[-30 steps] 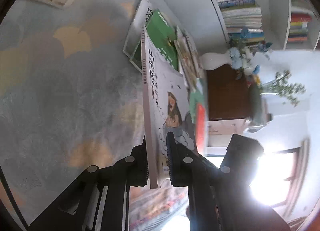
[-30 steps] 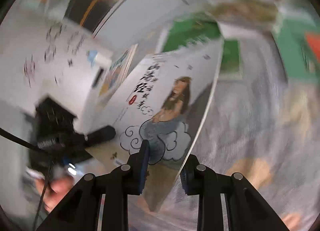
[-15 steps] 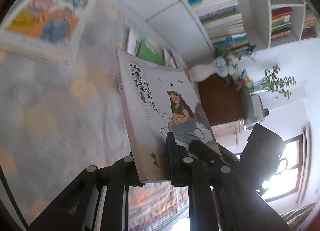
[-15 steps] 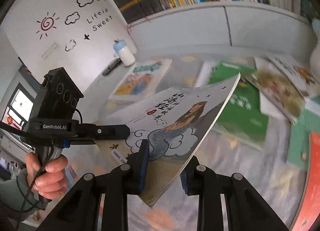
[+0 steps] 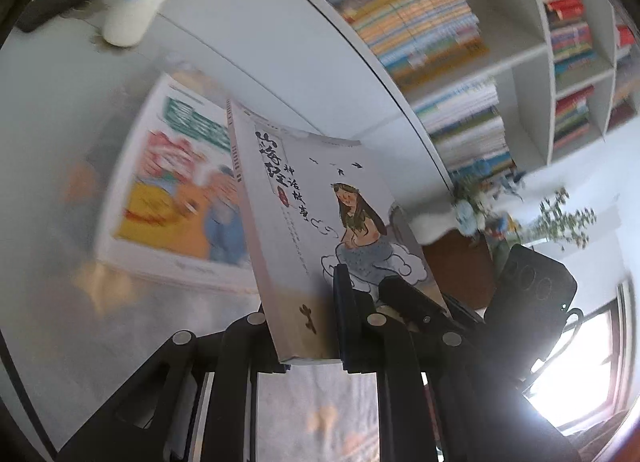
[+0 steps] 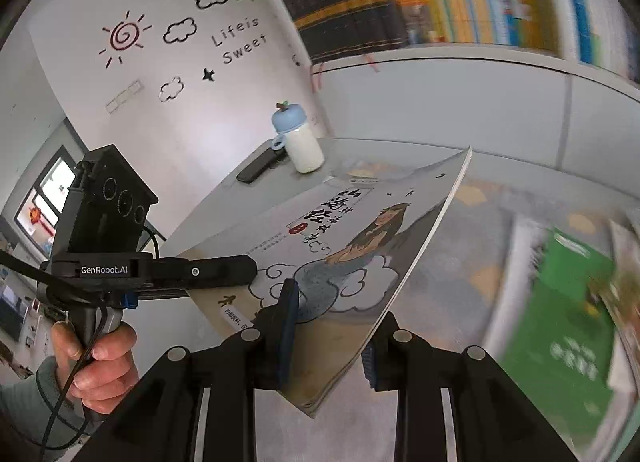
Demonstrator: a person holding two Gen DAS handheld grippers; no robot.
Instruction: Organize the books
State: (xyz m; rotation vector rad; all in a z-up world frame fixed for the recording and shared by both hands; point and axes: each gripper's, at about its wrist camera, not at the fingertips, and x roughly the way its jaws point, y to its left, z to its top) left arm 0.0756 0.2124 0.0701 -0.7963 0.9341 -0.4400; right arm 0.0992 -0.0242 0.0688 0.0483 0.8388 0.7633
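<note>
near, bottom centre of both views: left gripper (image 5: 310, 326) and right gripper (image 6: 326, 332) both have fingers clamped on the same thin paperback, the illustrated book (image 5: 320, 221), one at each lower edge. it's held up off the tabletop (image 6: 460, 294), cover tilted, far corner sagging a bit in the right view. person's hand (image 6: 96, 358) on the left handle, lower left of right view.

mid: big picture book (image 5: 176, 197) lies flat left of centre in the left view; green book (image 6: 560, 326) at right in the right view, blurred.

far: white bottle w/ blue cap (image 6: 298, 141) and a dark phone-like thing (image 6: 262, 165) up top, bookshelf (image 5: 460, 61) upper right.

risks, my guess: two grips on one floppy book, so if the hands drift apart or twist unevenly the cover could crease or tear, or slip from the shallow pinch. swinging wide could clip the bottle.
</note>
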